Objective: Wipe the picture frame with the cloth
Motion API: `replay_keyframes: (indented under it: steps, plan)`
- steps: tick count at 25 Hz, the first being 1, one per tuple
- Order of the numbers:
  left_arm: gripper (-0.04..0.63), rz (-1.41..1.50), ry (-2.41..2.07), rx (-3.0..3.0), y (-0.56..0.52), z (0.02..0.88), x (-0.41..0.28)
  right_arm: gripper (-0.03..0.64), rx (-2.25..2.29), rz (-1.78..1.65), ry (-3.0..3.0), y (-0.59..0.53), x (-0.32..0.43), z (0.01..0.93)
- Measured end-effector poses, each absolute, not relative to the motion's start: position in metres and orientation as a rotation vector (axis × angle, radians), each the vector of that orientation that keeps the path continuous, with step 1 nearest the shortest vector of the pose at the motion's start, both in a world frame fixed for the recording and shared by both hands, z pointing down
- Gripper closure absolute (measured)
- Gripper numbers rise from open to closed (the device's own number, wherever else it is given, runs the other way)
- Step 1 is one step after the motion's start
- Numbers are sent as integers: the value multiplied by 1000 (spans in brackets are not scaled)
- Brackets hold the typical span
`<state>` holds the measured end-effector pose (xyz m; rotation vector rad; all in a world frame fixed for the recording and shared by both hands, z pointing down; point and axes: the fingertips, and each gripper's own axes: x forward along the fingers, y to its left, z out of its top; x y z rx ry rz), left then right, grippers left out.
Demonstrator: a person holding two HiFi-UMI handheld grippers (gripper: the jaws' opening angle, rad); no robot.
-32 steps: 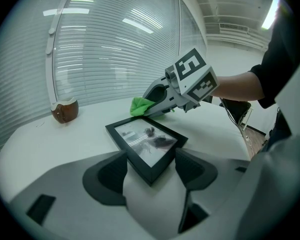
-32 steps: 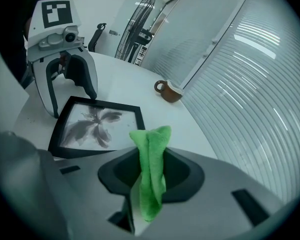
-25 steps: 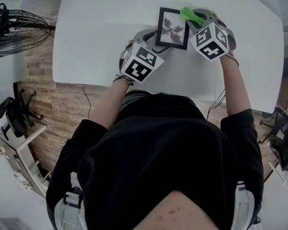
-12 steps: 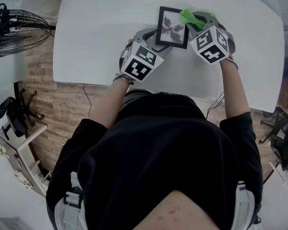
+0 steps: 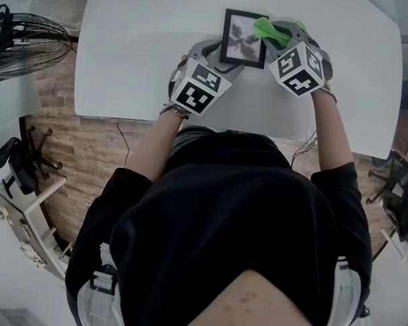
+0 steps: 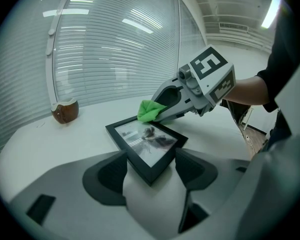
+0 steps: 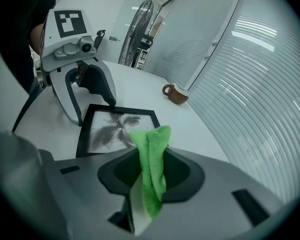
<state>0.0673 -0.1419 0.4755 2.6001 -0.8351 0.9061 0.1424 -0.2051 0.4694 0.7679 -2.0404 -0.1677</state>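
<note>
The left gripper [image 6: 151,166] pinches the picture frame's [image 5: 243,38] near corner on the white table [image 5: 136,46]. At the frame's right edge, the right gripper [image 7: 150,179] squeezes the green cloth [image 7: 152,169] tight. I think a hard rub could slide the frame out of that pinch, toward the brown cup [image 7: 176,93] beyond it.

Nubbly fabric is shown by the bright green cloth [image 7: 152,159]; the black rectangular picture frame [image 6: 146,145] is finished smooth and glossy.
</note>
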Motion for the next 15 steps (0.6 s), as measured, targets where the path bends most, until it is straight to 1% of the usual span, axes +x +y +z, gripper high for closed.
replay_keyframes:
  steps: [15]
  plan:
    - [282,902,-839,2603,-143,475,67,505,788,-115,-2058,-189,140,468]
